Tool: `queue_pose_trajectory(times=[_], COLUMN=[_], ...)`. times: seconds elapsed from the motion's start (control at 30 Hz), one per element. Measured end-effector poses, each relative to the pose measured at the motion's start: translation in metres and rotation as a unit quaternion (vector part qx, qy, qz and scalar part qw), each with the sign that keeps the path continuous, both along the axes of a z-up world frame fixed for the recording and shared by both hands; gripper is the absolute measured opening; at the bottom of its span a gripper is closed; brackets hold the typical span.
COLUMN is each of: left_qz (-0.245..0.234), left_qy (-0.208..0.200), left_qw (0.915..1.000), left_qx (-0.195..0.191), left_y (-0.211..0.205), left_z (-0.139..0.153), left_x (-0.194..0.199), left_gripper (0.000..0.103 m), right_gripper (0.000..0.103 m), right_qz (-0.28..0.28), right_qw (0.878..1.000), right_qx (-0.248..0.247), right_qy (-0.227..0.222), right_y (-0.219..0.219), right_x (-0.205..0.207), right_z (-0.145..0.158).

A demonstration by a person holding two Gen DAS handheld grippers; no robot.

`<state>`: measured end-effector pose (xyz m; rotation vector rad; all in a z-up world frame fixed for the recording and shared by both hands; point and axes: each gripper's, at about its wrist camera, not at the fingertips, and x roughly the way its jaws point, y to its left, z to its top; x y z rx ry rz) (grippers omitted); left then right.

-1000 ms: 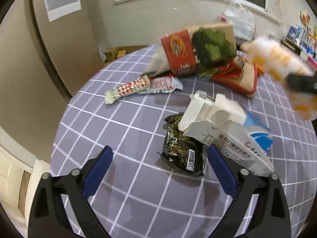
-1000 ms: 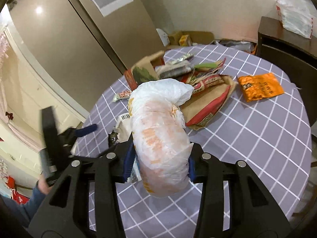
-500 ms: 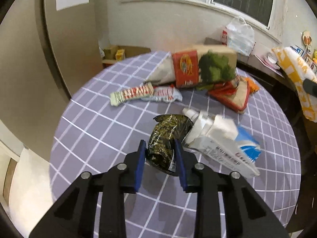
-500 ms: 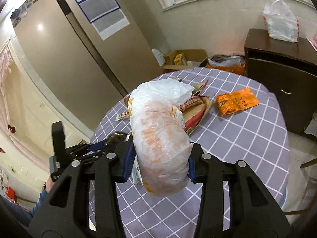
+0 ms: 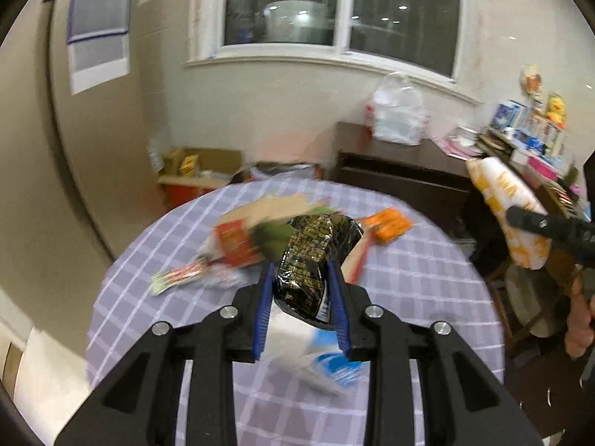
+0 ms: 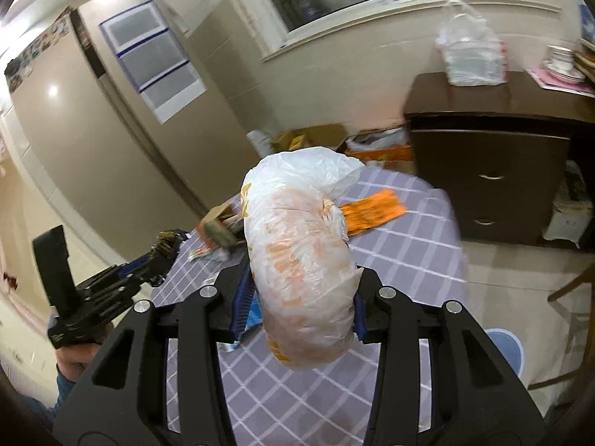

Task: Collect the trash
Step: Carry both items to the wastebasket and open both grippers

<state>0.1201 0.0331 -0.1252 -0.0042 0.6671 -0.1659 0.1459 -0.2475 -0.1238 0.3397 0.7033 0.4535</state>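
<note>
1. Left gripper [image 5: 301, 299], open over the table [image 5: 427, 290] a second ago, now has its fingers closed on the black foil wrapper [image 5: 316, 260] and has lifted it clear of the table.
2. Right gripper [image 6: 299, 303] is unchanged: fingers clamped on the white-orange plastic bag [image 6: 301, 256], held in the air.
3. Meaning: one more piece collected; orange packet [image 5: 388, 225], red carton [image 5: 238, 241] and white-blue pouch [image 5: 327, 368] remain on the table.
4. Wrapper: crinkly, glossy, crushed. Bag: thin, translucent, stuffed, bulging. Tablecloth: purple grid, soft.
</note>
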Motion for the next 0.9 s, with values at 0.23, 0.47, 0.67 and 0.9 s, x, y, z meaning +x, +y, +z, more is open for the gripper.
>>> queue_pose_trajectory(times=[0.23, 0.47, 0.67, 0.9], left_qz=[-0.091, -0.18, -0.234, -0.268], left_qy=[0.011, 0.059, 0.097, 0.14], left_qw=[0.9957, 0.9818, 0.9674, 0.9522], left_qx=[-0.006, -0.011, 0.007, 0.045], left_y=[-0.093, -0.194, -0.267, -0.333], left_z=[0.002, -0.023, -0.051, -0.092], left_x=[0.018, 0.034, 0.038, 0.041], left_gripper=[0.028, 0.028, 0.029, 0.029], right_gripper=[0.042, 0.042, 0.042, 0.043], right_qz=[-0.093, -0.196, -0.248, -0.263], right_qw=[0.996, 0.979, 0.963, 0.953], right_qx=[0.003, 0.004, 0.021, 0.031], right_qy=[0.007, 0.05, 0.105, 0.145], right_y=[-0.081, -0.168, -0.216, -0.237], right_x=[-0.017, -0.039, -0.055, -0.058], right_z=[-0.01, -0.047, -0.096, -0.134])
